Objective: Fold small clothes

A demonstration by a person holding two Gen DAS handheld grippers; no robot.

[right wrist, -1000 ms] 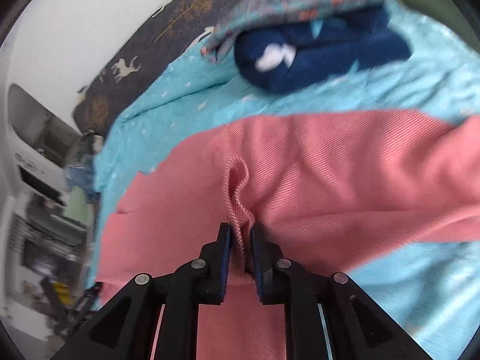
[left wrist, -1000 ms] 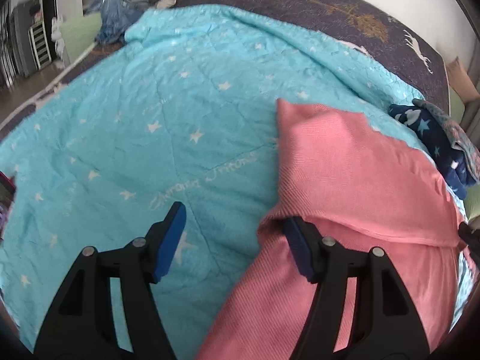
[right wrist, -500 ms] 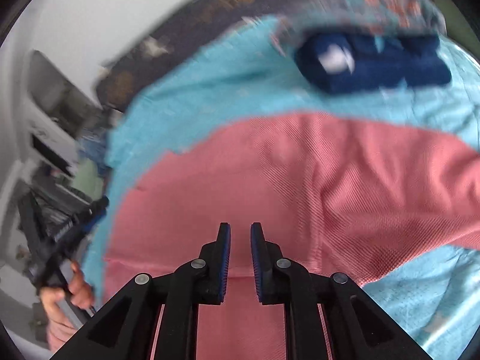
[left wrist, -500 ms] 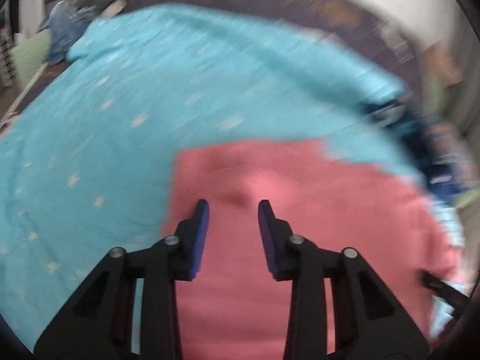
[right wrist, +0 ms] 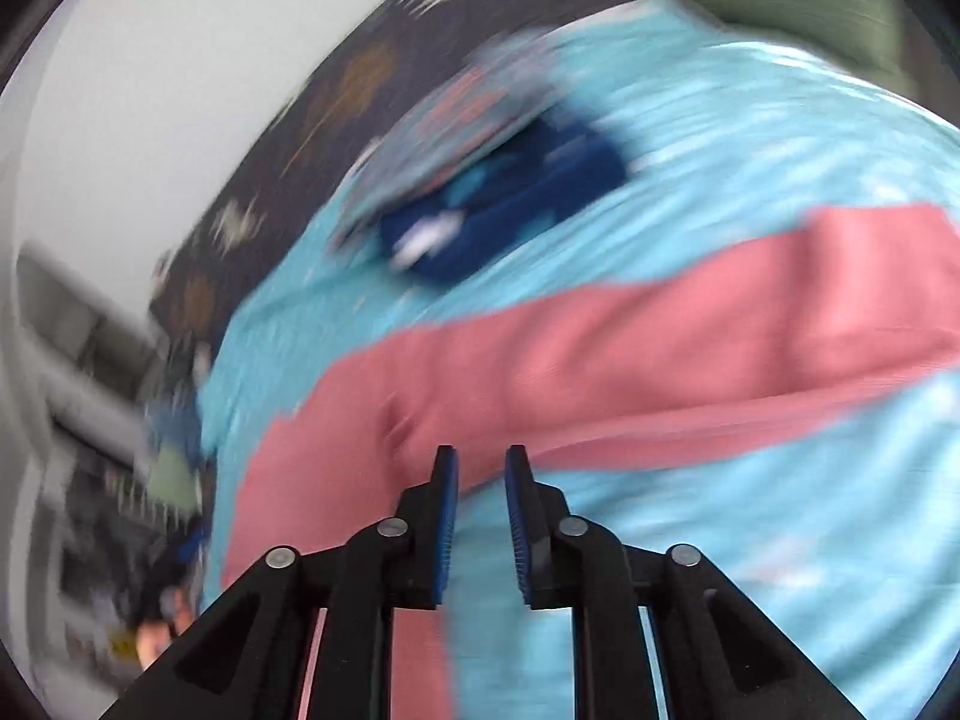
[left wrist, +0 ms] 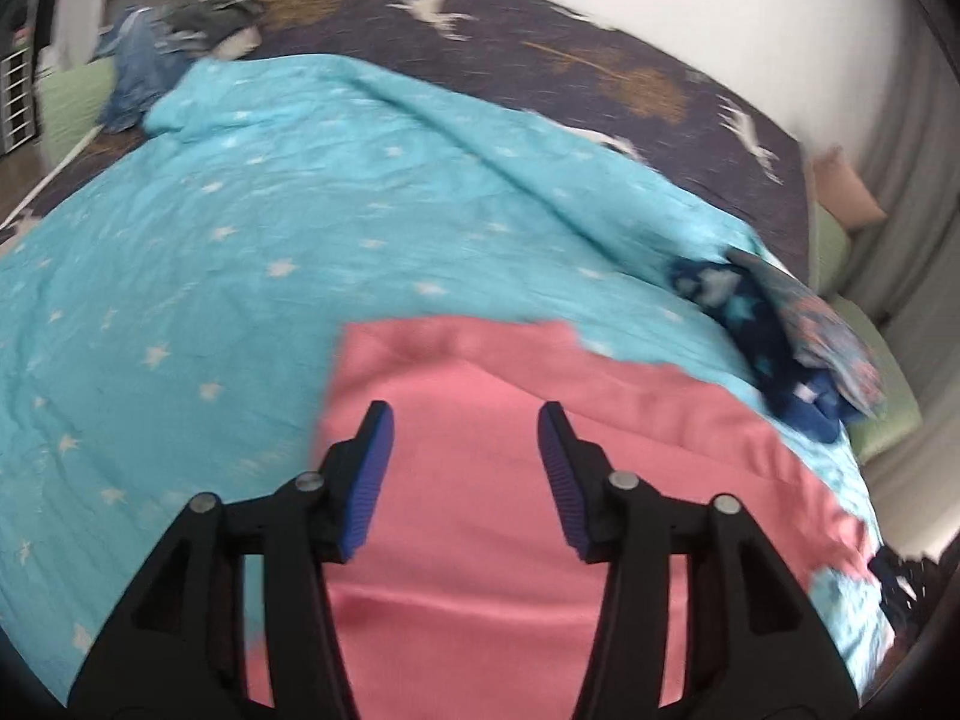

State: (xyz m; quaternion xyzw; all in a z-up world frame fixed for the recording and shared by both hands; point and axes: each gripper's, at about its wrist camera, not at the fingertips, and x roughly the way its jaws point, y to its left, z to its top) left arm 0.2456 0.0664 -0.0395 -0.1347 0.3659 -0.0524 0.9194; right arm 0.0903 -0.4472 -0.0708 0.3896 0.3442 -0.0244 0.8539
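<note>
A pink knit garment [left wrist: 480, 510] lies folded and flat on a turquoise star-print blanket [left wrist: 240, 252]. My left gripper [left wrist: 465, 420] hovers above the pink garment, its jaws opening and nothing between the blue pads. In the blurred right wrist view, the pink garment [right wrist: 630, 360] stretches from lower left to the right edge. My right gripper [right wrist: 480, 462] hangs over the garment's near edge, jaws opening with a narrow gap, and no cloth is pinched between them.
A folded navy star-print garment [left wrist: 774, 354] with a grey floral piece [left wrist: 834, 336] on top sits at the blanket's right side. A dark deer-print bedspread [left wrist: 540, 48] lies behind. Crumpled blue clothes [left wrist: 144, 72] sit at the far left corner. A pink pillow [left wrist: 846, 192] rests by the wall.
The right gripper let go of the pinched pink fold and swung right, rolling. The left gripper moved from the garment's left edge to above it, narrowed, then widened. The garment now lies flatter.
</note>
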